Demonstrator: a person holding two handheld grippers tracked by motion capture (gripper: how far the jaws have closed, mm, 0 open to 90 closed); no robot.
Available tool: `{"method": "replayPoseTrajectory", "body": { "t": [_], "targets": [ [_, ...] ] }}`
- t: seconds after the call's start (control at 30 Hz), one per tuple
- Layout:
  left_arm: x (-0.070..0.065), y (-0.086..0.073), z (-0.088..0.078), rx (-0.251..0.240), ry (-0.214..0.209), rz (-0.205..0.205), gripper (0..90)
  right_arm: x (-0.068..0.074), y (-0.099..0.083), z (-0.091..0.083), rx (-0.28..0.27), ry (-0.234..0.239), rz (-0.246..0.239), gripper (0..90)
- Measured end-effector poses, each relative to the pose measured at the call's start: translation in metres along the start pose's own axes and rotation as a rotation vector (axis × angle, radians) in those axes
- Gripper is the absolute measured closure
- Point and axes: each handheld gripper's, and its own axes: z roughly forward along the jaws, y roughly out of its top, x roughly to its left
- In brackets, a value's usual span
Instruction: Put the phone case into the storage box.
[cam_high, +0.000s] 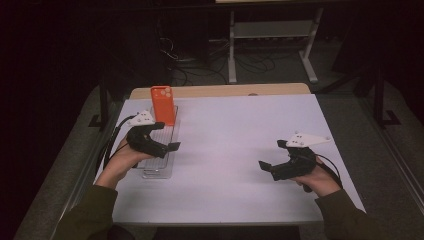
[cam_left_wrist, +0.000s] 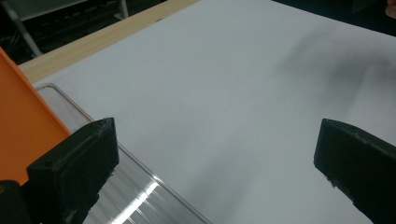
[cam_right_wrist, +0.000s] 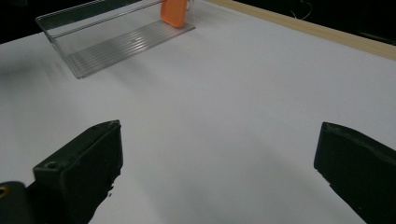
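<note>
An orange phone case (cam_high: 162, 105) stands upright at the far end of a long clear plastic tray (cam_high: 159, 171) on the left of the white table. My left gripper (cam_high: 167, 142) hovers over the tray's middle, jaws wide open and pointing right, with nothing between them. In the left gripper view (cam_left_wrist: 215, 140) the orange case (cam_left_wrist: 23, 130) and the tray's rim (cam_left_wrist: 140, 196) lie by the left jaw. My right gripper (cam_high: 271, 154) is on the right side of the table, open and empty, pointing left. The right gripper view (cam_right_wrist: 219, 140) shows the tray (cam_right_wrist: 93, 46) and the case (cam_right_wrist: 173, 11) far off.
A white sheet (cam_high: 240, 145) covers the table, with a strip of bare wood (cam_high: 225, 90) along the far edge. Beyond it, a white table frame (cam_high: 270, 45) and cables stand on the dark floor. A person's forearms in olive sleeves enter from below.
</note>
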Motion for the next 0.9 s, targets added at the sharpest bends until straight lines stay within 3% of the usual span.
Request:
{"method": "replayPoseTrajectory", "body": {
  "t": [0.33, 0.63, 0.9],
  "targets": [
    [-0.019, -0.018, -0.002, 0.029, -0.021, 0.032, 0.0, 0.001, 0.001, 0.000, 0.005, 0.010, -0.011, 0.4],
    [-0.023, -0.032, -0.002, 0.048, -0.028, 0.027, 0.0, 0.001, 0.000, 0.001, 0.014, 0.008, -0.011, 0.4],
    [-0.023, -0.034, -0.002, 0.051, -0.028, 0.027, 0.0, 0.001, 0.000, 0.002, 0.014, 0.010, -0.012, 0.4]
  ]
}}
